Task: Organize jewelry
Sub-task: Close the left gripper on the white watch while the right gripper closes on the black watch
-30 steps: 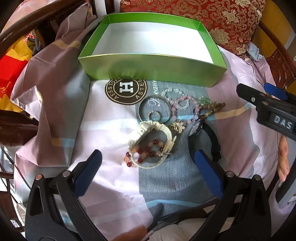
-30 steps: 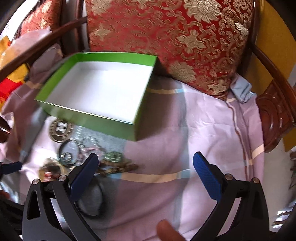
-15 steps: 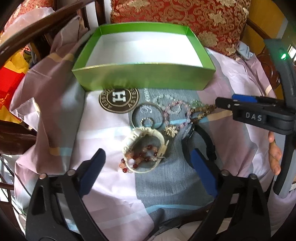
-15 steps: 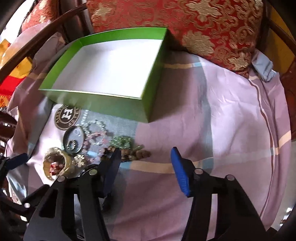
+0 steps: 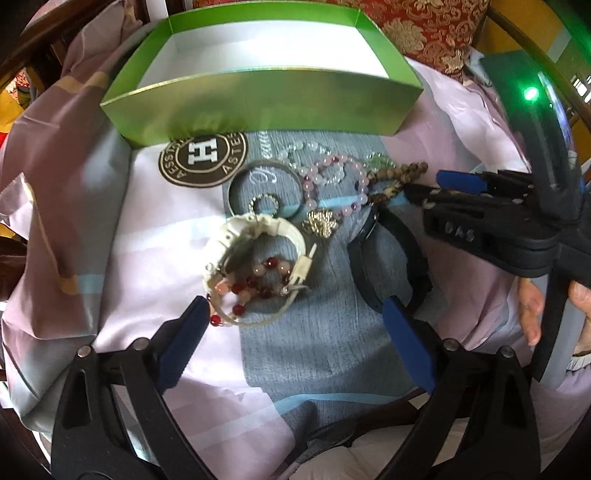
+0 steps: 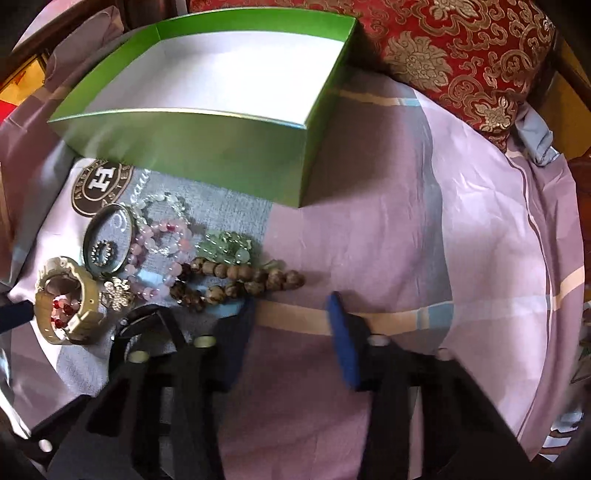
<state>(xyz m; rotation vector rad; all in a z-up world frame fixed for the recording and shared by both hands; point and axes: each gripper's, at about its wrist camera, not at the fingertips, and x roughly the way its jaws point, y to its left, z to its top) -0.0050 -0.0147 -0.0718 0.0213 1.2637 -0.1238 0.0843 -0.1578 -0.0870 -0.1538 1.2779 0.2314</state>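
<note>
An empty green box [image 5: 258, 103] stands at the back of the bedsheet. Before it lies a heap of jewelry: a white watch [image 5: 258, 236] ringed around a red bead bracelet [image 5: 255, 284], a black watch [image 5: 391, 258], a pink bead bracelet [image 5: 332, 184], a silver bangle [image 5: 266, 188] and a gold brooch [image 5: 321, 223]. My left gripper [image 5: 293, 314] hangs open just short of the white watch. My right gripper [image 6: 291, 306] is open, its tips right beside the brown wooden bead bracelet [image 6: 240, 280], with a green bead bracelet [image 6: 225, 251] behind that.
A red and gold cushion [image 6: 461, 62] leans behind the box. Dark wooden chair arms [image 5: 55, 33] frame the seat on both sides. A round "H" logo patch [image 5: 203, 158] is printed on the sheet. A hand [image 5: 532, 306] holds the right gripper's handle.
The right gripper came down and left to the brown beads, and its jaws narrowed. The left gripper moved forward, closer to the white watch. No jewelry has moved.
</note>
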